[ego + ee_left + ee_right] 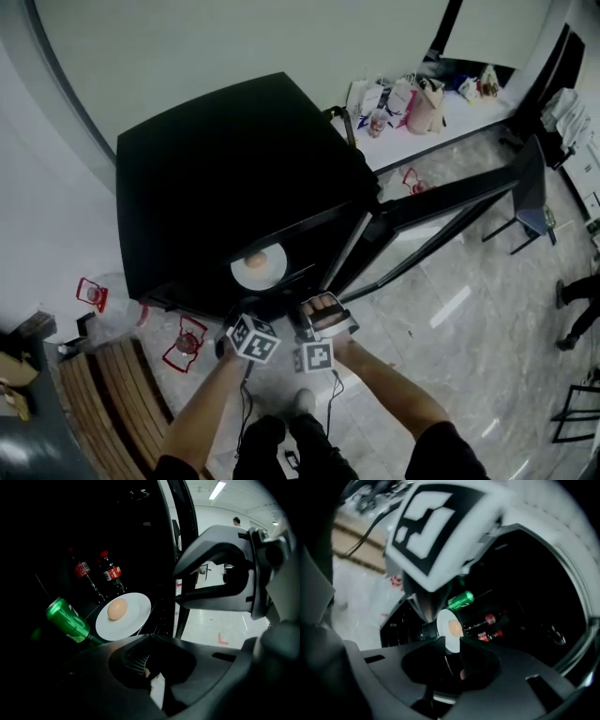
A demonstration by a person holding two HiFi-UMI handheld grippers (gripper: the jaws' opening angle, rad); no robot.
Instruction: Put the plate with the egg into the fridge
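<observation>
L gripper (149, 638) clamped shut, empty. R gripper (451, 641) jaws a crack apart, gripping nothing, plate (133, 607) seen thru the gap. Plate w/ egg (117, 609) sits on a shelf inside the fridge (216, 178), green can (68, 619) just beside on its side, two red-label soda bottles (111, 571) behind, print unreadable.

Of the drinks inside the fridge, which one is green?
The can left of the plate; the two bottles behind have red caps and labels.
</observation>
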